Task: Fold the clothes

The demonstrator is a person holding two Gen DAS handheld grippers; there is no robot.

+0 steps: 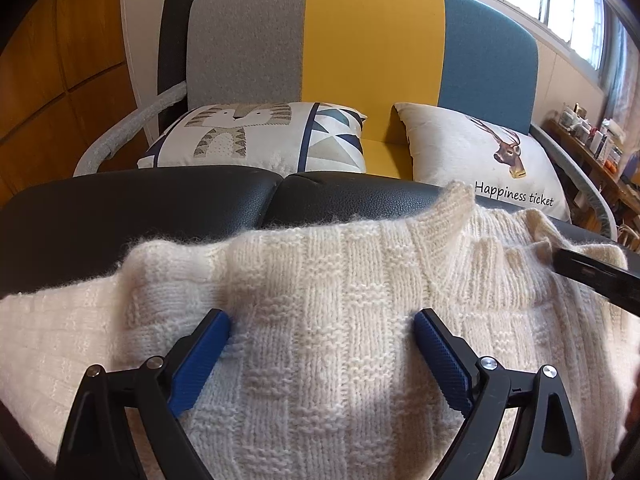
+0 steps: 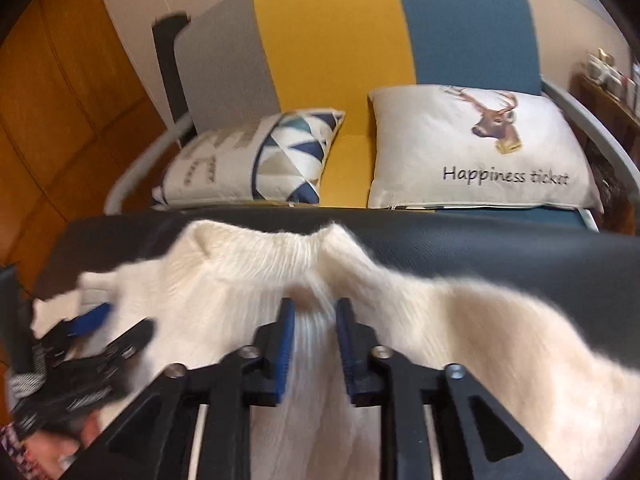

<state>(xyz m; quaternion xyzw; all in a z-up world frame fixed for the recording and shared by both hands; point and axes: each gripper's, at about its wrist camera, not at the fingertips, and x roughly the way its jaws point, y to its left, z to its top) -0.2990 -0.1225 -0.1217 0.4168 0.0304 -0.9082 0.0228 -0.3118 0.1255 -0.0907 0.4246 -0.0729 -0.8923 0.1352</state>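
cream knit sweater (image 1: 320,320) lies spread on black padded worktop (image 1: 140,200), collar toward sofa (image 1: 372,60). left hand-held gripper (image 1: 322,332) rests over sweater, jaws wide apart, blue pads (image 1: 204,356) on knit, nothing pinched. right hand-held gripper (image 2: 314,320) near collar, jaws narrowly parted, knit between pads; whether pads press it, cannot tell, view blurred. behind worktop, two cushions on sofa: patterned cushion (image 1: 260,140) and deer cushion (image 1: 480,152) beside it.

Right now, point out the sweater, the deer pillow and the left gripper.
sweater (image 1: 320,320), left wrist view, knitted middle.
deer pillow (image 2: 420,152), right wrist view, plain left part.
left gripper (image 1: 322,320), left wrist view, between fingertips.
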